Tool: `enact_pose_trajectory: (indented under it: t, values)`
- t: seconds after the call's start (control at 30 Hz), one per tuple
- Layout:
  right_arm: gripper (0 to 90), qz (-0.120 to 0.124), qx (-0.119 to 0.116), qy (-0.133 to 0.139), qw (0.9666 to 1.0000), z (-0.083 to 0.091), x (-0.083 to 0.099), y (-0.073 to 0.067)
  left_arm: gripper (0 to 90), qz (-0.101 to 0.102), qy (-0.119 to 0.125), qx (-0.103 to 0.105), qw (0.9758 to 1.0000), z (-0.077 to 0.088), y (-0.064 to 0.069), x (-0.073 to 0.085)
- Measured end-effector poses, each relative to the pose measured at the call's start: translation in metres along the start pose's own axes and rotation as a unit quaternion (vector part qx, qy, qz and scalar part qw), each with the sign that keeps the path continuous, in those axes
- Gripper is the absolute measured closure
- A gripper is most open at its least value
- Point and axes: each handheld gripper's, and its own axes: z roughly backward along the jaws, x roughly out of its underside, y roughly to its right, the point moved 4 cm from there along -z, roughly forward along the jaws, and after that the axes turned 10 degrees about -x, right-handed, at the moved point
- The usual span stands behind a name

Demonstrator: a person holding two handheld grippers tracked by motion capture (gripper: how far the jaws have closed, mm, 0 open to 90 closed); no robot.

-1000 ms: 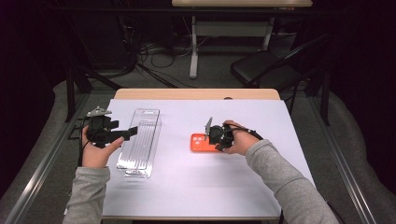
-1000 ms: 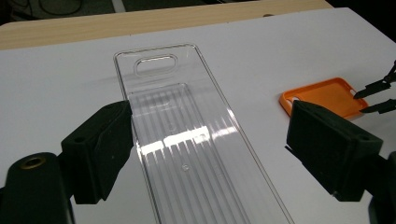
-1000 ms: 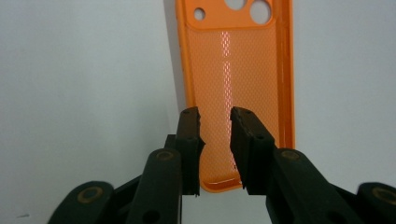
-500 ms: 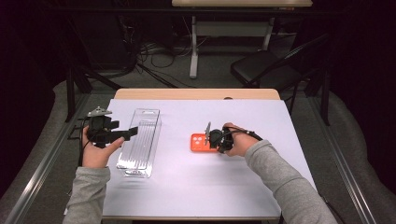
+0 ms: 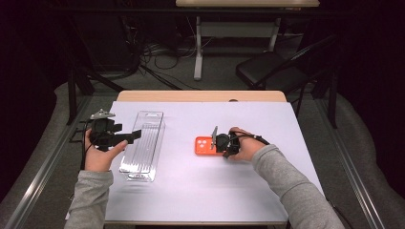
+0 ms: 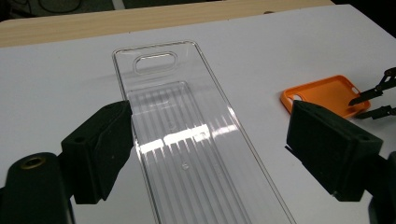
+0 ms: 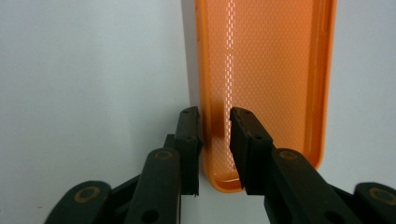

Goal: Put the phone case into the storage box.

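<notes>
An orange phone case [image 5: 202,145] lies open side up on the white table, right of centre. My right gripper [image 5: 217,143] is at its near end. In the right gripper view the gripper [image 7: 215,122] stands open by a narrow gap, its jaws astride one long side wall of the case [image 7: 271,70], one outside and one inside. A long clear plastic tray [image 5: 143,143] lies left of centre. My left gripper [image 5: 129,136] hovers at its left edge. It is wide open [image 6: 210,149] above the tray [image 6: 187,140], holding nothing.
The white table top [image 5: 200,200] has a wooden strip along its far edge. A black chair [image 5: 272,71] and cables stand on the floor beyond. The left gripper view also takes in the orange case [image 6: 327,93] and the right gripper [image 6: 366,103].
The right hand has shifted slightly at the case and the jaws sit lower over its wall. The left gripper has barely moved.
</notes>
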Motion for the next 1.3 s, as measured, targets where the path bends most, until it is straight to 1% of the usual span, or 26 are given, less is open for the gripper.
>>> enact_pose_trajectory:
  t: [0.03, 0.3, 0.4, 0.63, 0.87, 0.93, 0.97, 1.3]
  values:
    - [74.3, -0.002, -0.002, 0.001, 1.0, 0.0, 0.0001, -0.0003, 14.8, 0.0, 0.0, 0.0, 1.0, -0.0001, 0.0, 0.0]
    - [78.6, 0.003, 0.0, -0.009, 1.0, -0.0006, 0.0015, -0.0008, 14.8, 0.0, -0.002, 0.001, 1.0, -0.0003, -0.0001, 0.0001]
    - [79.9, 0.006, 0.002, -0.014, 0.9999, -0.0012, 0.0018, -0.0008, 14.8, 0.0, -0.001, 0.0, 1.0, -0.0001, -0.0002, 0.0001]
    - [82.9, 0.022, 0.002, -0.025, 0.9995, -0.0038, 0.0016, -0.0011, 14.8, 0.0, -0.001, 0.0, 1.0, 0.0003, -0.0005, 0.0001]
    - [83.7, 0.023, -0.001, -0.027, 0.9994, -0.0038, 0.0013, -0.0013, 14.8, 0.0, -0.001, 0.0, 1.0, -0.0006, 0.0, 0.0002]
    - [84.9, 0.026, -0.004, -0.032, 0.9991, -0.0033, 0.0013, -0.0012, 14.8, 0.0, -0.002, 0.001, 1.0, -0.0005, -0.0002, 0.0002]
    - [86.3, 0.027, -0.004, -0.029, 0.9992, -0.0037, 0.0009, -0.0015, 14.8, 0.0, -0.003, 0.0, 1.0, -0.0006, -0.0004, 0.0003]
    - [86.7, 0.03, -0.008, -0.028, 0.9991, -0.0033, 0.0012, -0.001, 14.8, 0.002, -0.001, -0.001, 1.0, -0.0013, -0.0004, 0.0006]
